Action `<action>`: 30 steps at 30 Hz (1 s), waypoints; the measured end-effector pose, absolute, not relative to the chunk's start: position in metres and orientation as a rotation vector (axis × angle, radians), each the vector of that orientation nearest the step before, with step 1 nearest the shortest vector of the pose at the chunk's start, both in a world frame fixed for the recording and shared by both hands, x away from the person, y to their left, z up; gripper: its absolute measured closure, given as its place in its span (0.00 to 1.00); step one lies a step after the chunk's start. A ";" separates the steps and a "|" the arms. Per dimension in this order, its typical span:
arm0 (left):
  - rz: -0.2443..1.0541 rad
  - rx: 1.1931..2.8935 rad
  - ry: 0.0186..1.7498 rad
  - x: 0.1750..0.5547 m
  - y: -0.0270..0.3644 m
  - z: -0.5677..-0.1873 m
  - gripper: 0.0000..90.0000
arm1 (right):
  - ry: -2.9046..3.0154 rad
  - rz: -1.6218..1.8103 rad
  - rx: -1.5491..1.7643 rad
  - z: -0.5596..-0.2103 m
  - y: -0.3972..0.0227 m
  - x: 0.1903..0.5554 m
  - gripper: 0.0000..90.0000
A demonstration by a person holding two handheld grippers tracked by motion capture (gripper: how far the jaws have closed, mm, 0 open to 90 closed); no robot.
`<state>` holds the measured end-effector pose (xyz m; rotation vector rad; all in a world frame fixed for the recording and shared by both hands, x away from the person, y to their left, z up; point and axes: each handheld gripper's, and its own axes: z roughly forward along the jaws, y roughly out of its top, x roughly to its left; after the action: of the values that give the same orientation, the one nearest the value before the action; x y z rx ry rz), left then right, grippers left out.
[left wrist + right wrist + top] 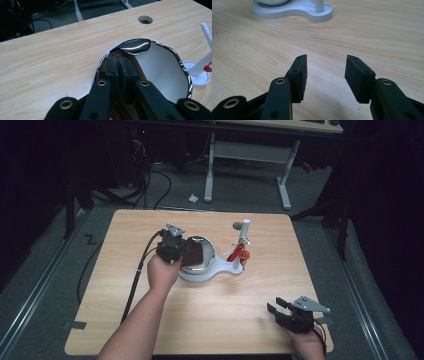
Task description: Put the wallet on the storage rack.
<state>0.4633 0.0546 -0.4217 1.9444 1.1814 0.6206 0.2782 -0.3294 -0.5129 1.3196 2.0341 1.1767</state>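
Chrome-rimmed round bowl (198, 254) on its white stand (210, 275), at our table's twelve o'clock: we log left gripper (119, 68) clenched inside over something brown, lifting pending; right gripper (325, 72) released, idle.

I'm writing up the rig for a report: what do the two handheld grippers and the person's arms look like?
Both are black two-jaw tools. The left gripper carries a grey three-cornered plate on top and trails a thick black cable toward the table's near edge. The right gripper has the same grey plate and a thinner black cable at the wrist. Each jaw ends in a flat, black, textured pad, with brass-coloured rivets on the linkages. The forearms are bare, with no sleeves.
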 end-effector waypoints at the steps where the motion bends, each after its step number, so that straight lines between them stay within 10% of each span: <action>1: 0.626 1.931 1.188 0.464 0.053 -0.423 0.96 | 2.035 1.179 1.318 -0.513 -0.329 0.278 0.59; 21: 0.657 1.903 1.209 0.455 0.057 -0.412 0.95 | 2.050 1.176 1.312 -0.514 -0.327 0.279 0.59; 30: 0.623 1.849 1.204 0.454 0.065 -0.412 0.71 | 2.051 1.177 1.313 -0.514 -0.327 0.279 0.59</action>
<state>0.4536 0.0653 -0.4115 1.8492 1.2038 0.6229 0.2788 -0.3273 -0.5143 1.3133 2.0515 1.1772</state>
